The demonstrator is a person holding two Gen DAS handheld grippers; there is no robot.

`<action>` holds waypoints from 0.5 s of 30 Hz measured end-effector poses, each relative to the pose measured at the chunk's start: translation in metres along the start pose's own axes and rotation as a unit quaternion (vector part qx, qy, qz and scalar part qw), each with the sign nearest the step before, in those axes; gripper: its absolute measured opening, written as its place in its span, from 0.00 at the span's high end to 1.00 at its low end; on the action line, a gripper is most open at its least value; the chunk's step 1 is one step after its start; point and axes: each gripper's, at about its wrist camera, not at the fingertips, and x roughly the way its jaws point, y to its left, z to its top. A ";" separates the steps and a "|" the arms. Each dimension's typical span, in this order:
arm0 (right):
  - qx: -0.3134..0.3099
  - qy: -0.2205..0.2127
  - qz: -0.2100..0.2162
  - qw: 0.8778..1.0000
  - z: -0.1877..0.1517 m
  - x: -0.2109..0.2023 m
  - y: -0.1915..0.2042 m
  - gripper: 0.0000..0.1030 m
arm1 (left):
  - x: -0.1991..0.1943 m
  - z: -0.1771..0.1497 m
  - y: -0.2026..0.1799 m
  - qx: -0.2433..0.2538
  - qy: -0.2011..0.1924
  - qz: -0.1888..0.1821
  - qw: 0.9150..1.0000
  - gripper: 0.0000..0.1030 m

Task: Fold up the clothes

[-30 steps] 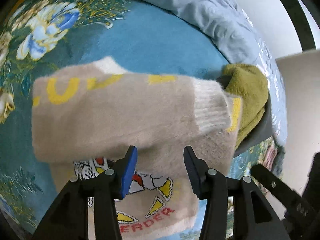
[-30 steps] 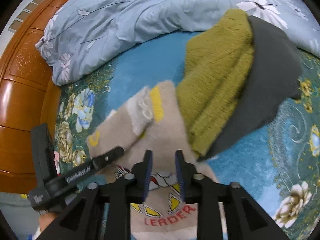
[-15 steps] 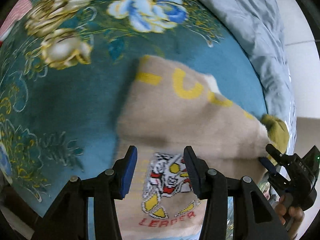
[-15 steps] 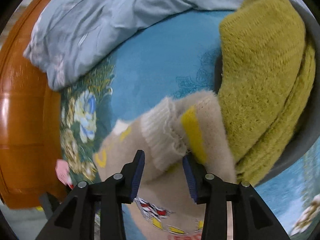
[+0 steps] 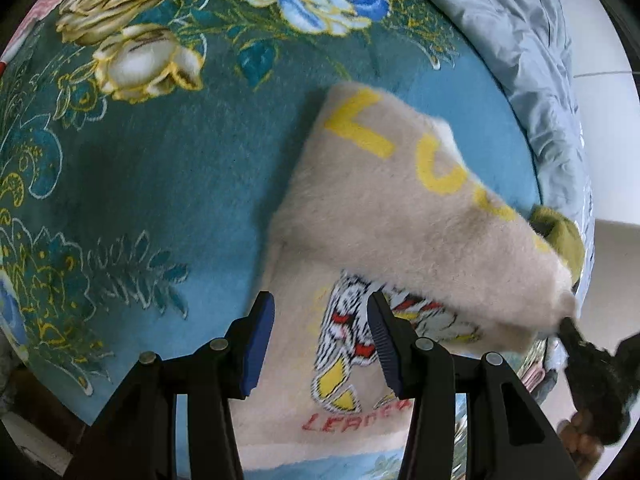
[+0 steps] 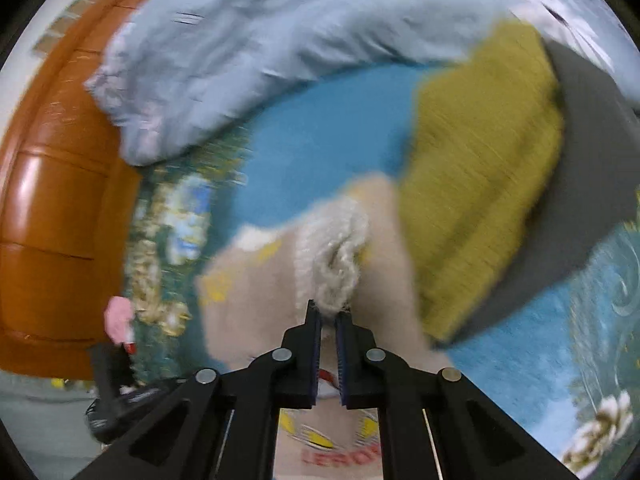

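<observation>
Spread across the bed, a teal floral blanket gives us our folding surface, with a pale blue duvet bunched at its far edge and an orange wooden headboard at the left of the right wrist view.

Our beige sweater lies near us on the blanket, its printed front with red lettering facing up and one sleeve laid across it. We have the right gripper pinched shut on the sleeve's ribbed cuff, its jaws having just closed on the knit; we judge that hold is there so the sleeve can be carried over the body for the next fold. Our left gripper hovers above the print with its jaws about half open and nothing between them, seemingly placed to pin or smooth the body while the sleeve moves.

Just right of the sweater sits an olive-green knit on a dark grey garment, apparently already folded. That stack lies close beside the cuff, so we judge a wide swing to the right could snag it. A small pink object rests at the blanket's left edge; we cannot tell what it is.
</observation>
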 end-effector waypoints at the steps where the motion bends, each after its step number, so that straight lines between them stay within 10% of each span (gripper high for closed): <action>1: 0.012 0.006 -0.006 1.000 0.000 0.005 -0.007 0.93 | 0.000 -0.003 0.001 0.004 0.003 0.003 1.000 0.52; 12: 0.028 -0.009 -0.009 1.000 -0.013 -0.004 -0.018 0.86 | 0.013 -0.039 0.014 0.026 0.026 0.014 0.999 0.47; 15: 0.011 -0.002 -0.010 1.000 -0.031 -0.010 -0.031 0.67 | 0.025 -0.051 0.019 0.039 0.028 0.025 0.999 0.46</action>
